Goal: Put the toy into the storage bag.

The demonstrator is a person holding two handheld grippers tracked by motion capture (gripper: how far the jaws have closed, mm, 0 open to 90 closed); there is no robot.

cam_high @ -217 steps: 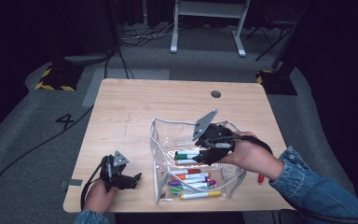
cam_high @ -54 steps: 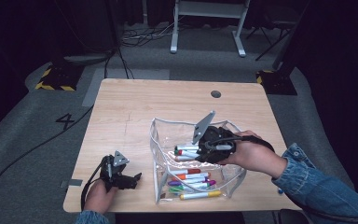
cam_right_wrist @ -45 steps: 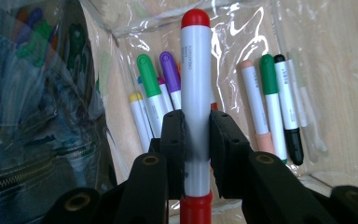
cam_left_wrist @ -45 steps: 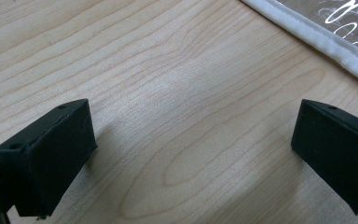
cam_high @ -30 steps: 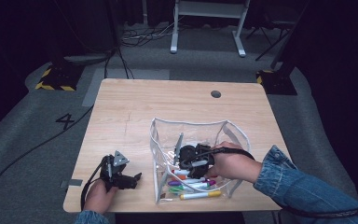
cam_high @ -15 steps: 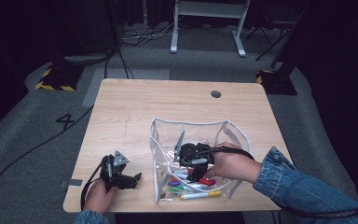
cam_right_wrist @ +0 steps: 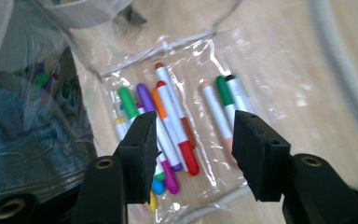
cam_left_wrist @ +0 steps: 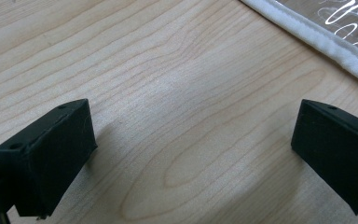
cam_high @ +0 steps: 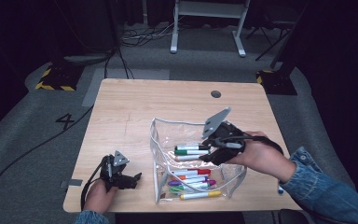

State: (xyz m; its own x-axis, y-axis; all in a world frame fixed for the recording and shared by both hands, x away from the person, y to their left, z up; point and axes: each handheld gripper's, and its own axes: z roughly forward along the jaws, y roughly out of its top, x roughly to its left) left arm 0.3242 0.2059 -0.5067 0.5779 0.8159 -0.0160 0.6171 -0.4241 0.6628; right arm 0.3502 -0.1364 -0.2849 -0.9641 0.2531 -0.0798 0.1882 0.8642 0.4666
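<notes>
Dark room with grey carpet all round, and a light wooden bench (cam_high: 135, 116) in the middle with a small round hole near its 1 o'clock edge. Sitting toward 5 o'clock on the bench is a clear plastic pouch (cam_high: 168, 135) with a white trimmed rim, standing open at the top. Markers (cam_high: 191, 151) are lying flat inside it: a green, a black and a pale-capped one side by side nearer the middle of the pouch, then a looser bunch with red, orange, purple, green and yellow caps toward the 6 o'clock end. The right tool (cam_high: 210, 151) hangs over the pouch's 3 o'clock side, above the markers and not touching them; its jaws have just been opening and stand apart with nothing between them, which the right gripper view (cam_right_wrist: 193, 140) shows pretty clearly, looking straight down at the markers through the gap. The left tool (cam_high: 133, 179) rests low at about 7 o'clock on the bench, well apart from the pouch's contents, jaws wide apart over bare wood (cam_left_wrist: 193, 140) with just the white pouch rim (cam_left_wrist: 317, 39) showing at 1 o'clock of that view. A denim sleeve (cam_high: 326, 191) comes in at 4 o'clock.
</notes>
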